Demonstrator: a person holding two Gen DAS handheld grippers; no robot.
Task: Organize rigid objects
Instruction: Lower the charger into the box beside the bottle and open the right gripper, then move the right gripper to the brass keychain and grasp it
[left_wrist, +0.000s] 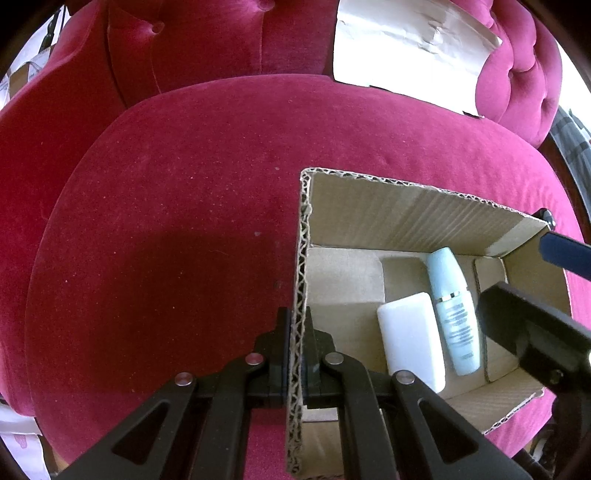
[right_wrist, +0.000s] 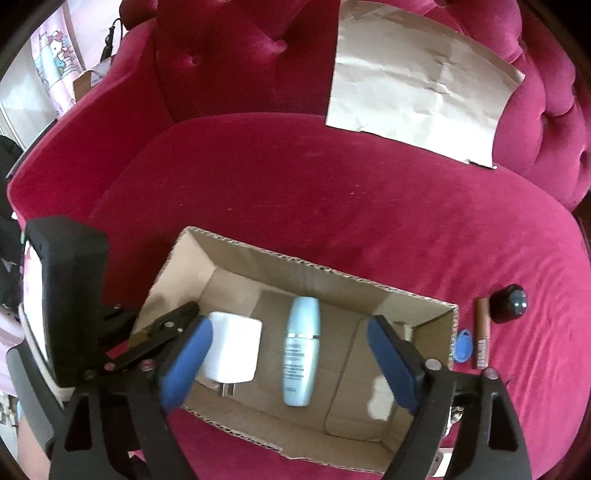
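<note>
Left claw (left_wrist: 295, 354): clamping down tight on the cardboard box's (left_wrist: 301, 258) left wall, pinching the rim.
Right claw (right_wrist: 288, 362): hanging wide open over the box, gripping nothing.
Blue bottle (right_wrist: 300, 350): lying flat on the box floor, right between those pads.
White charger (right_wrist: 231, 347): sitting just beside it.
Box: resting on the red sofa cushion (left_wrist: 166, 221).
</note>
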